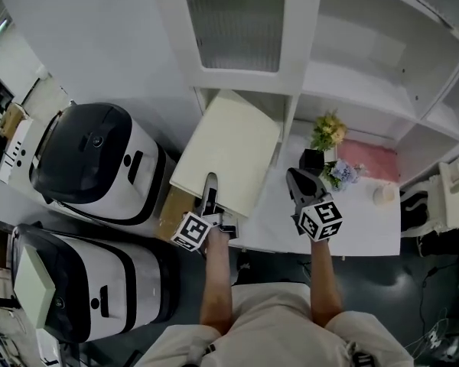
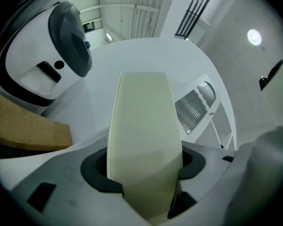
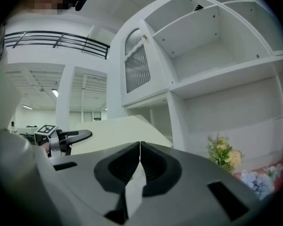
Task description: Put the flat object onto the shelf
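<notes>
Cream flat board [image 1: 228,145] held out level-ish in front of the white shelf unit [image 1: 352,79], far edge right at its low opening. The left gripper [image 1: 211,193] has fingers [image 2: 98,175] clamped on the board's near edge. Just beside it, over the worktop [image 1: 359,224], the right gripper [image 1: 297,180] has its fingers pressed together on nothing.

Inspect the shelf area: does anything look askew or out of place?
Only the cream flat board: it hangs tilted in the left gripper, poking toward the shelf unit, not lying on any shelf. Nothing looks spilled or broken.
</notes>
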